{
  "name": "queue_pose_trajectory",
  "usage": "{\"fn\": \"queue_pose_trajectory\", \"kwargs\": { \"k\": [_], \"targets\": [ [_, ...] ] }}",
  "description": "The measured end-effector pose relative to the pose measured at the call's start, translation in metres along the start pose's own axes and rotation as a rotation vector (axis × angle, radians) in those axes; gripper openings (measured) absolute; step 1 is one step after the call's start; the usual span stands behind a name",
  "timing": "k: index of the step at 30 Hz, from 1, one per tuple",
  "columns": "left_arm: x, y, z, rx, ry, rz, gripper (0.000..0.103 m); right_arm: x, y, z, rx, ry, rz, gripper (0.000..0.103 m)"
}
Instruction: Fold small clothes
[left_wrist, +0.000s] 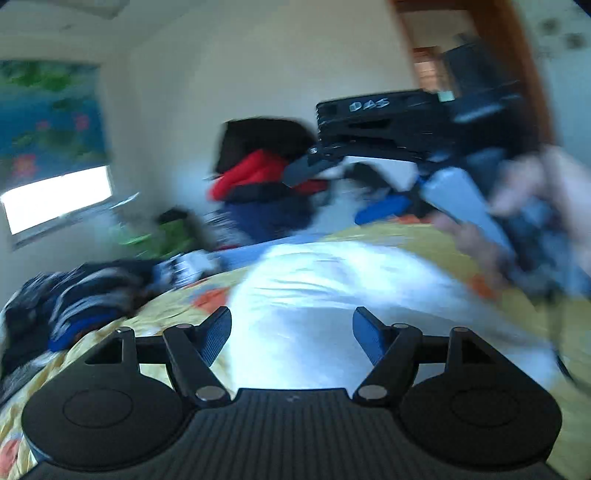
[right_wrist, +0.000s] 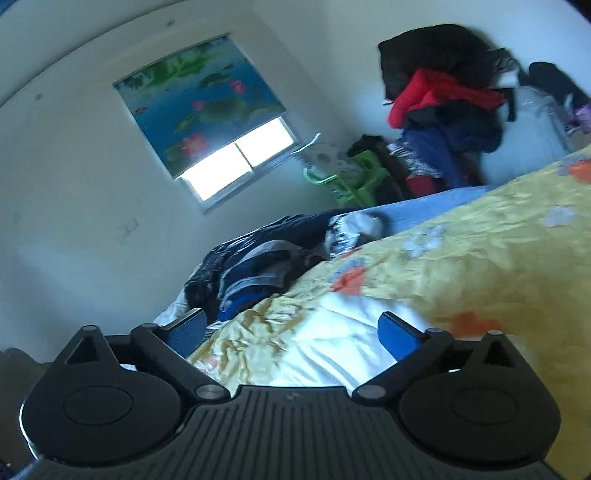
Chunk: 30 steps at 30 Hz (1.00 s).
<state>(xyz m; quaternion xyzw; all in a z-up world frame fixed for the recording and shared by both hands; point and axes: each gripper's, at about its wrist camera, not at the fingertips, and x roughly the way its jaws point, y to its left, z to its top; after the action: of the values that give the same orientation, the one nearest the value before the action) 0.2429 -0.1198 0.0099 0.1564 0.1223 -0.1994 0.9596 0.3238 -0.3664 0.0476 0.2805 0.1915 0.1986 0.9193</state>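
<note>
A white garment (left_wrist: 332, 295) lies spread on a yellow flowered bedspread (left_wrist: 424, 236). My left gripper (left_wrist: 291, 332) hangs above its near part, open, with nothing between the blue pads. In the left wrist view my right gripper (left_wrist: 341, 190) is held by a hand (left_wrist: 535, 192) above the garment's far right side, with its fingers apart. From the right wrist view the right gripper (right_wrist: 291, 328) stands open and empty over the white garment (right_wrist: 332, 339), near the edge of the bedspread (right_wrist: 480, 251). Both views are blurred.
A heap of dark and blue clothes (left_wrist: 74, 295) (right_wrist: 258, 266) lies on the bed's left side. Red, black and navy clothes (left_wrist: 266, 177) (right_wrist: 443, 99) are piled by the far wall, beside a green stool (right_wrist: 354, 177). A window (right_wrist: 236, 162) is on the left wall.
</note>
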Motion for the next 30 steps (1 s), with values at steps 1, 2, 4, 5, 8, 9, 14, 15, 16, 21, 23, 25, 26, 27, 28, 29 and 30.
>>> {"fn": "queue_pose_trajectory", "kwargs": {
  "k": [1, 2, 4, 5, 8, 9, 14, 15, 16, 21, 23, 25, 26, 27, 28, 29, 30],
  "targets": [
    [0.016, 0.000, 0.001, -0.012, 0.022, 0.019, 0.072, 0.020, -0.002, -0.001, 0.025, 0.025, 0.015, 0.092],
    [0.033, -0.003, 0.001, -0.004, 0.047, 0.019, 0.072, 0.038, -0.004, 0.001, 0.016, 0.046, -0.005, 0.088],
    [0.054, -0.016, -0.009, 0.051, 0.112, -0.015, 0.071, 0.072, -0.017, -0.005, -0.029, 0.103, -0.114, 0.086],
    [0.063, -0.024, -0.014, 0.072, 0.124, -0.026, 0.071, 0.084, -0.028, -0.013, -0.048, 0.141, -0.173, 0.083],
    [0.071, -0.034, -0.022, 0.047, 0.118, -0.054, 0.071, 0.094, -0.057, -0.035, -0.112, 0.180, -0.229, 0.078],
    [0.074, -0.037, -0.022, 0.033, 0.130, -0.064, 0.071, 0.090, -0.061, -0.040, -0.133, 0.164, -0.225, 0.078],
    [0.100, -0.052, -0.036, -0.008, 0.122, -0.068, 0.071, 0.098, -0.074, -0.053, -0.258, 0.161, -0.276, 0.084],
    [0.103, -0.053, -0.038, -0.015, 0.121, -0.067, 0.071, 0.101, -0.081, -0.053, -0.250, 0.163, -0.276, 0.084],
    [0.106, -0.052, -0.040, -0.029, 0.129, -0.074, 0.071, 0.105, -0.084, -0.054, -0.246, 0.168, -0.280, 0.085],
    [0.115, -0.043, -0.045, -0.095, 0.141, -0.125, 0.071, 0.110, -0.090, -0.058, -0.235, 0.212, -0.293, 0.085],
    [0.118, -0.042, -0.048, -0.101, 0.144, -0.130, 0.071, 0.112, -0.090, -0.059, -0.236, 0.227, -0.298, 0.085],
    [0.117, -0.044, -0.049, -0.106, 0.150, -0.135, 0.071, 0.114, -0.091, -0.060, -0.236, 0.237, -0.300, 0.085],
    [0.117, -0.043, -0.049, -0.109, 0.153, -0.138, 0.071, 0.116, -0.091, -0.060, -0.238, 0.242, -0.303, 0.085],
    [0.118, -0.043, -0.049, -0.110, 0.156, -0.141, 0.071, 0.116, -0.091, -0.060, -0.242, 0.245, -0.306, 0.086],
    [0.118, -0.044, -0.050, -0.111, 0.158, -0.142, 0.071, 0.117, -0.090, -0.061, -0.246, 0.249, -0.309, 0.086],
    [0.119, -0.044, -0.051, -0.112, 0.161, -0.143, 0.071, 0.118, -0.089, -0.061, -0.251, 0.252, -0.313, 0.086],
    [0.120, -0.044, -0.051, -0.113, 0.164, -0.144, 0.071, 0.118, -0.089, -0.061, -0.253, 0.254, -0.315, 0.086]
  ]
}}
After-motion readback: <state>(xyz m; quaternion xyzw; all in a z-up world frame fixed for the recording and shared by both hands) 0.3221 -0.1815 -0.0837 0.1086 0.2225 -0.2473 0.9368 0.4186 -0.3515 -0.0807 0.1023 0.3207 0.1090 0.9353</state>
